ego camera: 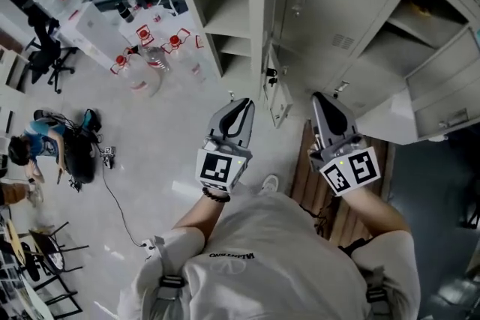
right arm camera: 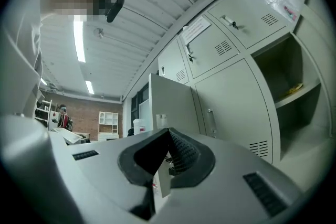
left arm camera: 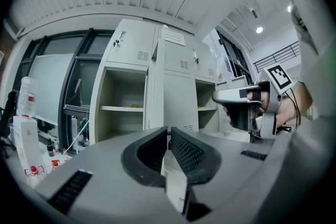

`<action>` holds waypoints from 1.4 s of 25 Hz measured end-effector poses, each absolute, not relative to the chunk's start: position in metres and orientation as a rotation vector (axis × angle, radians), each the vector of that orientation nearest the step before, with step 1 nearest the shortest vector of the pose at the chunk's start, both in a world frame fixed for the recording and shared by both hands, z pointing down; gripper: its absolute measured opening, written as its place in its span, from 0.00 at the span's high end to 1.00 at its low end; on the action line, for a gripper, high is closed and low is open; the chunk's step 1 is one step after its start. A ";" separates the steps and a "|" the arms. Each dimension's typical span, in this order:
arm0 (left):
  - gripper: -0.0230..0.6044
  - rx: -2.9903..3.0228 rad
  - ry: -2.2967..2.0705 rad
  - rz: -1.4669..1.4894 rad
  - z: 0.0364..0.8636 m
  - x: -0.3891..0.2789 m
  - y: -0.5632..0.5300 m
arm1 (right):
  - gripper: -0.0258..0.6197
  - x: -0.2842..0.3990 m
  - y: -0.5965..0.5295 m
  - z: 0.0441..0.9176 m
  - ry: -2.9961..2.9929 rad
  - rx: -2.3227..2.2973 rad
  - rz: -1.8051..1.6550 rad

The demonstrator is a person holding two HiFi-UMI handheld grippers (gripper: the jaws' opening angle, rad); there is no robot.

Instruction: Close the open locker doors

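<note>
While the left gripper [ego camera: 238,110] and right gripper [ego camera: 328,107] hover with jaws clenched on nothing, an open locker door [ego camera: 264,4] stands edge-on just ahead, between them. Pushing its flat face with a closed tip looks safest. A second open door [ego camera: 442,79] hangs at right. Water bottles [ego camera: 146,60] crowd the floor [ego camera: 180,131] at left.

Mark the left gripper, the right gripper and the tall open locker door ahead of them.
left gripper [ego camera: 244,103]: head view, tips of its shut fingers.
right gripper [ego camera: 320,97]: head view, tips of its shut fingers.
tall open locker door [ego camera: 263,11]: head view, middle of its panel.
</note>
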State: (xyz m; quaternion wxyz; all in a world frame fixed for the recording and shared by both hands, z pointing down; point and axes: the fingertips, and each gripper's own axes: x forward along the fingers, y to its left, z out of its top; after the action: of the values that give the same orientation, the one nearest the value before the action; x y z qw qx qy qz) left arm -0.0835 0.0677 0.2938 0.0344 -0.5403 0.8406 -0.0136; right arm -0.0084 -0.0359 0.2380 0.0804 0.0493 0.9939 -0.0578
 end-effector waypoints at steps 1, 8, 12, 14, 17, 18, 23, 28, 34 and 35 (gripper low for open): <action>0.95 -1.660 2.595 -0.053 0.298 -0.086 0.065 | 0.94 -0.011 -0.036 0.240 2.976 0.158 -0.174; 0.82 -1.626 2.674 -0.080 0.321 -0.112 0.048 | 0.94 -0.032 -0.031 0.245 2.996 0.195 -0.174; 0.74 -1.648 2.707 -0.126 0.339 -0.128 0.035 | 0.95 -0.044 -0.033 0.245 3.001 0.149 -0.173; 0.72 -1.673 2.713 -0.151 0.347 -0.134 0.029 | 0.95 -0.052 -0.034 0.244 2.998 0.123 -0.186; 0.73 -1.719 2.715 -0.180 0.359 -0.139 0.018 | 0.95 -0.060 -0.028 0.241 3.001 0.129 -0.169; 0.73 -1.728 2.718 -0.191 0.361 -0.141 0.016 | 0.94 -0.065 -0.025 0.241 3.005 0.145 -0.163; 0.81 -1.782 2.687 -0.170 0.365 -0.148 0.019 | 0.94 -0.093 -0.003 0.240 3.020 0.305 -0.155; 0.81 -1.888 2.594 -0.163 0.364 -0.174 0.039 | 0.83 -0.139 0.032 0.240 3.021 0.518 -0.140; 0.81 -1.987 2.502 -0.158 0.364 -0.211 0.067 | 0.76 -0.196 0.069 0.248 3.028 0.657 -0.084; 0.81 -2.000 2.488 -0.159 0.363 -0.219 0.071 | 0.76 -0.204 0.074 0.248 3.021 0.680 -0.087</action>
State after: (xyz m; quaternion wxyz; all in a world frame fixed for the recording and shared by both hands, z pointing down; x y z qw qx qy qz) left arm -0.2194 0.0707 0.3633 -0.0272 -0.6254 0.7782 -0.0497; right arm -0.2042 0.0736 0.2477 0.0221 0.2193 0.9750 -0.0281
